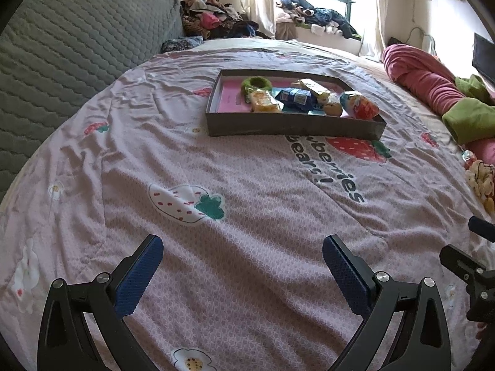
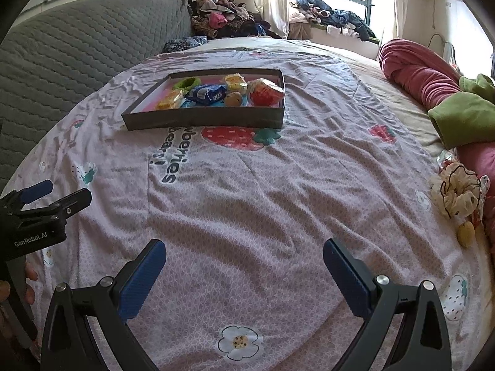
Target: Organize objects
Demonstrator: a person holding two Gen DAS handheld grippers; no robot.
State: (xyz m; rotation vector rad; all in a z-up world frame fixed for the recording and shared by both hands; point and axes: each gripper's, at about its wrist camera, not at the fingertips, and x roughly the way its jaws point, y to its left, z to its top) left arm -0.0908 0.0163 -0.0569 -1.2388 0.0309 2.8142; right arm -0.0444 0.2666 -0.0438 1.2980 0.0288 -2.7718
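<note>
Two open grippers hover over a bed beside a filled tray.

Both the left gripper and the right gripper have their blue-padded jaws spread wide and hold nothing, low over the near part of the pink strawberry-print bedsheet. Far across the sheet sits a dark shallow tray that holds a green ring, a yellow packet, a blue wrapper, a small brown ball and a red-and-blue packet. At the bed's right edge lie a cream scrunchie and a small yellow object, well apart from the tray, beside rolled pink and green blankets.
</note>
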